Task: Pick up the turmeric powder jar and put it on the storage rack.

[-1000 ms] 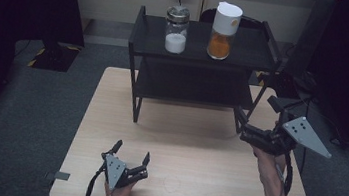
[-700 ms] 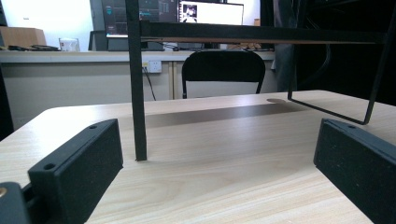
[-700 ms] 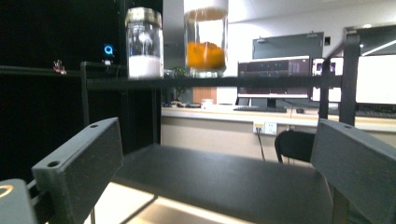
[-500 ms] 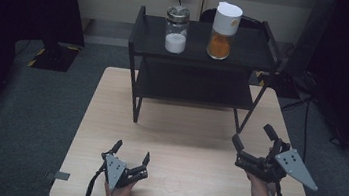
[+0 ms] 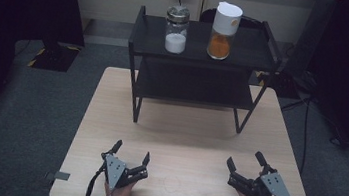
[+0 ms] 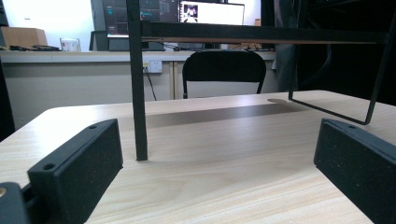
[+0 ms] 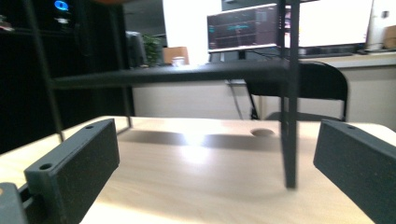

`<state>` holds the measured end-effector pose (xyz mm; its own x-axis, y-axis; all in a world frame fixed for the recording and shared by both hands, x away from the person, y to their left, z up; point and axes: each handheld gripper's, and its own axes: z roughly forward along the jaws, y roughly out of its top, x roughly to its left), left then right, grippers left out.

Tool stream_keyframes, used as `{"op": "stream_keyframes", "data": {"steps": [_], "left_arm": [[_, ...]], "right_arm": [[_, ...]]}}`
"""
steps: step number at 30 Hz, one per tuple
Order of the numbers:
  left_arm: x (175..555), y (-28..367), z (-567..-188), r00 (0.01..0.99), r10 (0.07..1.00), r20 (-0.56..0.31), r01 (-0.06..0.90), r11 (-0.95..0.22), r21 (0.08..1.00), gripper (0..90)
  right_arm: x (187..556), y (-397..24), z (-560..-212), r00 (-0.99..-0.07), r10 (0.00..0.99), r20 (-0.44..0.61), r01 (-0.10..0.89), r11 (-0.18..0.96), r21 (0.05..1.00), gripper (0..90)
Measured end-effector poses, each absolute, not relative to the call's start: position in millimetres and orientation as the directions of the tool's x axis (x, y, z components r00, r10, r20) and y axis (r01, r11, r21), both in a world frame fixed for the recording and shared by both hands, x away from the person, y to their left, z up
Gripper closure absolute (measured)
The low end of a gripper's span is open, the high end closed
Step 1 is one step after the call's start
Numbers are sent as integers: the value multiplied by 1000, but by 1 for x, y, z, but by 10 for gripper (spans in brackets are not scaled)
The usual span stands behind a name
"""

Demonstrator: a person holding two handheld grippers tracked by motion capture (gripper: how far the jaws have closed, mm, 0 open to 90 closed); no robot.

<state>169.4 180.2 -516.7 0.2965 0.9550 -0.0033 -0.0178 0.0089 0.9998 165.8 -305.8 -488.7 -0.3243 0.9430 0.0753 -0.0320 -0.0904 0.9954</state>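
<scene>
Beyond both wide-open hand-held grippers, left [image 5: 130,155] and right [image 5: 247,162], the jars [image 5: 177,23] stand atop the rack [image 5: 194,83], nearer the right.

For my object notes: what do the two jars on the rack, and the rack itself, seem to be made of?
The left jar looks like clear glass with a metallic lid; white powder shows through. The right jar is transparent, glass or plastic, with a matte white cap. The rack seems to be matte black painted metal, with thin legs.
</scene>
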Motion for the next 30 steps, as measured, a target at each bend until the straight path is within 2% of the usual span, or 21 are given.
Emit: {"op": "stream_keyframes", "data": {"steps": [6,17,25,30], "left_arm": [[169,179,-517,292,957,-4,-18,10,1000,6],[169,179,-517,291,957,-4,-18,10,1000,8],[169,179,-517,290,957,-4,-18,10,1000,10],[169,179,-517,291,957,-4,-18,9,1000,10]], "right_arm": [[154,-300,-508,-253,966,45,-50,-60,997,0],[152,-287,-522,-212,977,4,-71,-20,997,0],[151,-284,-523,-190,982,2,-70,-16,997,0],[155,-281,-514,-183,983,-4,-17,1,1000,0]]}}
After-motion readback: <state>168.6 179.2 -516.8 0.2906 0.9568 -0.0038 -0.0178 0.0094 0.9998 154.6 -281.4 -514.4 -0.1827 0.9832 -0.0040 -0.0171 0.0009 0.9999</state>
